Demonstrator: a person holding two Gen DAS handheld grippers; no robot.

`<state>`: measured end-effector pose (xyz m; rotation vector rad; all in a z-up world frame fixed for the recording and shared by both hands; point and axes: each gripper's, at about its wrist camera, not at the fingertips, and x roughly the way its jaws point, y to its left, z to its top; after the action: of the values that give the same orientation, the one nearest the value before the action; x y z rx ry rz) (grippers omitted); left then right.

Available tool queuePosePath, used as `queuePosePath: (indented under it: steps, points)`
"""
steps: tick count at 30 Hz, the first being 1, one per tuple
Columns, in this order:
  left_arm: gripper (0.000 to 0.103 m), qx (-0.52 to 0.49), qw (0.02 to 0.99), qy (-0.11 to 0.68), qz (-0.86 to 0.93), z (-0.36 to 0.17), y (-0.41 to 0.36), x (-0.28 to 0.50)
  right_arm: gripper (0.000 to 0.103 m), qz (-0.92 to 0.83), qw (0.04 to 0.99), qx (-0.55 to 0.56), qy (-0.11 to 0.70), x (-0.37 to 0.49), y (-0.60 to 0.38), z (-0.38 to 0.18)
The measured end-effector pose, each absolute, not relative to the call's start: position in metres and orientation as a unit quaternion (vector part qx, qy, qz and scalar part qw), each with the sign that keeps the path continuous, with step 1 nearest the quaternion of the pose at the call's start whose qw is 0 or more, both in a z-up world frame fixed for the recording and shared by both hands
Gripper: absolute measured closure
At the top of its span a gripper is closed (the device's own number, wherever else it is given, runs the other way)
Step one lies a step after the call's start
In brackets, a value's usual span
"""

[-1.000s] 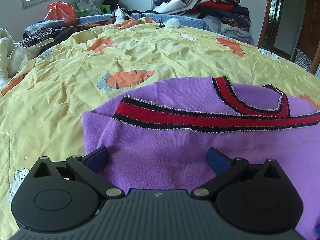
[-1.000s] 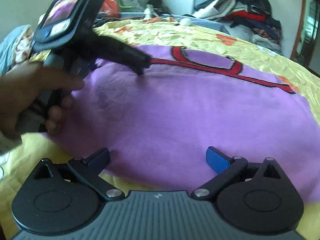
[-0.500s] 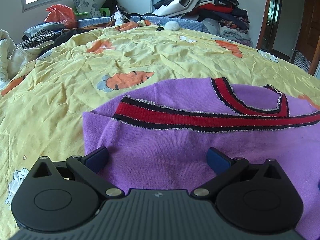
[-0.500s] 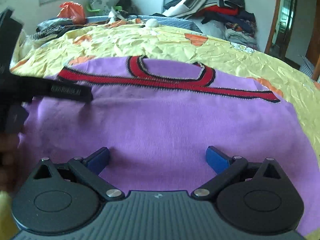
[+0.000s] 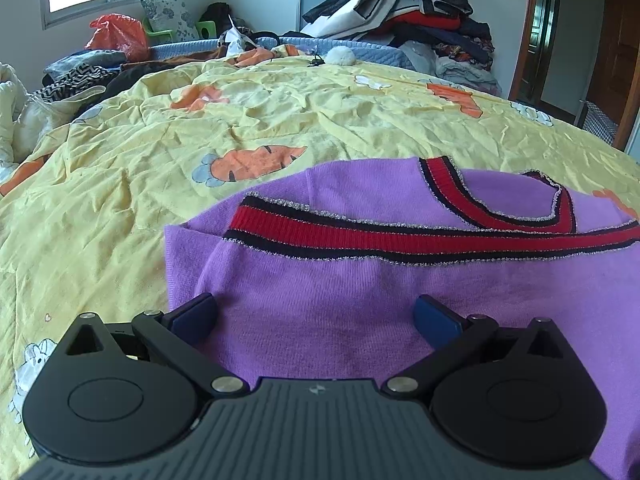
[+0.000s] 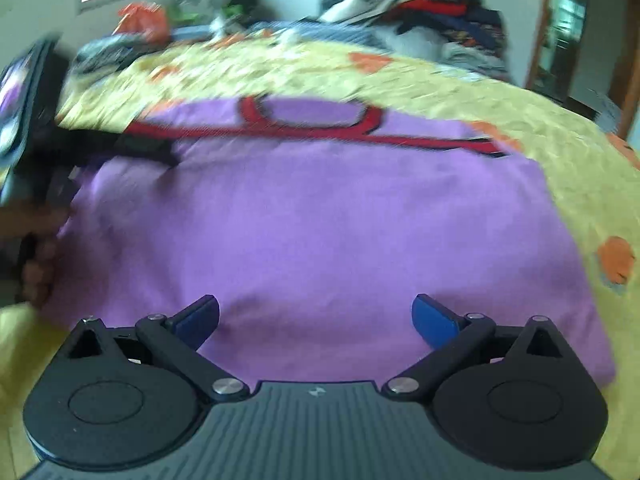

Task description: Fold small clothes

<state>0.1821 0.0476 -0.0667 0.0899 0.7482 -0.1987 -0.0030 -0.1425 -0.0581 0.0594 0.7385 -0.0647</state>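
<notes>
A purple knit sweater with red and black striped trim lies folded on the yellow bedspread. My left gripper is open, hovering low over the sweater's left part, near its left edge. In the right wrist view the sweater fills the middle, blurred by motion. My right gripper is open over the sweater's near edge. The left gripper's body and the hand holding it show at that view's left edge.
The yellow bedspread has carrot prints and is wrinkled. A pile of clothes sits at the far right, more clothes and an orange bag at the far left. A doorway is at the right.
The right gripper has swung right and drawn back, so the sweater is now centred in its view and the left gripper sits at its left edge. The left gripper has barely moved.
</notes>
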Motion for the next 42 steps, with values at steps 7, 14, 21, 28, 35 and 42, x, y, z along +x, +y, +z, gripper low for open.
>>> queuePosePath:
  steps: [7, 14, 21, 28, 35, 42]
  points:
    - [0.0, 0.045, 0.924, 0.365, -0.101, -0.067, 0.049, 0.182, 0.0, -0.081, 0.928, 0.028, 0.363, 0.016, -0.177, -0.073]
    - [0.0, 0.045, 0.925, 0.365, -0.1, -0.067, 0.048, 0.182, 0.0, -0.084, 0.926, 0.038, 0.366, 0.004, -0.179, -0.071]
    - [0.0, 0.046, 0.924, 0.365, -0.102, -0.067, 0.048, 0.182, 0.0, -0.033, 0.927, 0.022, 0.372, 0.003, -0.13, -0.064]
    - [0.0, 0.043, 0.916, 0.381, -0.115, -0.06, 0.06, 0.184, 0.0, 0.008, 0.932, -0.01, 0.363, 0.016, -0.079, -0.057]
    - [0.0, 0.006, 0.912, 0.39, -0.125, -0.05, 0.12, 0.189, 0.0, 0.059, 0.932, -0.023, 0.358, 0.012, -0.041, -0.062]
    - [0.0, -0.195, 0.835, 0.441, -0.266, -0.06, 0.201, 0.229, 0.0, 0.107, 0.936, -0.069, 0.329, 0.0, -0.001, -0.064]
